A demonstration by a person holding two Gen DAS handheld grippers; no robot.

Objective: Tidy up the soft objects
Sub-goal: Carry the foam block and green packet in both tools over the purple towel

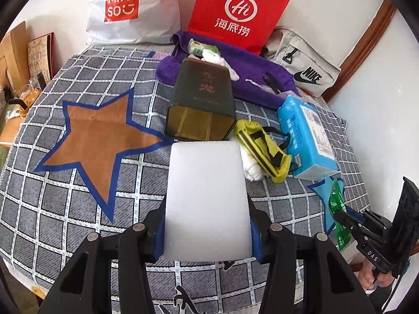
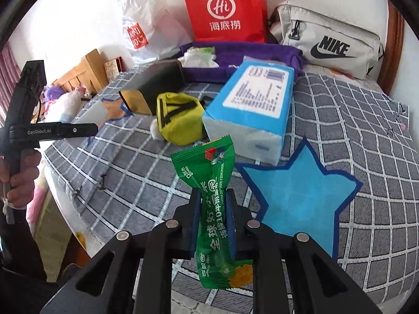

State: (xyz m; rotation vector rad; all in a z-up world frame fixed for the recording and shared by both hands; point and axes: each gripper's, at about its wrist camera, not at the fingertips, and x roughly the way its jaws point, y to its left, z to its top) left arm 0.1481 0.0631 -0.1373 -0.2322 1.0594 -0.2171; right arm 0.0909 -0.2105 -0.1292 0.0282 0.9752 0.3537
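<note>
My left gripper (image 1: 208, 225) is shut on a white sponge block (image 1: 207, 198), held above the checked cloth just in front of the open mouth of a dark green tin (image 1: 201, 99) lying on its side. My right gripper (image 2: 213, 209) is shut on a green snack packet (image 2: 214, 204), held upright above the cloth near the blue star patch (image 2: 301, 198). In the left wrist view the right gripper (image 1: 343, 216) and its packet (image 1: 337, 204) show at the right edge. In the right wrist view the left gripper (image 2: 86, 129) holds the sponge (image 2: 94, 113) at the left.
A yellow pouch (image 1: 264, 149), a white rolled cloth (image 1: 251, 167) and a blue tissue pack (image 1: 306, 136) lie right of the tin. A purple towel (image 1: 251, 70), a red paper bag (image 1: 238, 10), a white Miniso bag (image 1: 125, 7) and a Nike bag (image 1: 303, 62) stand behind. An orange star patch (image 1: 99, 136) is at left.
</note>
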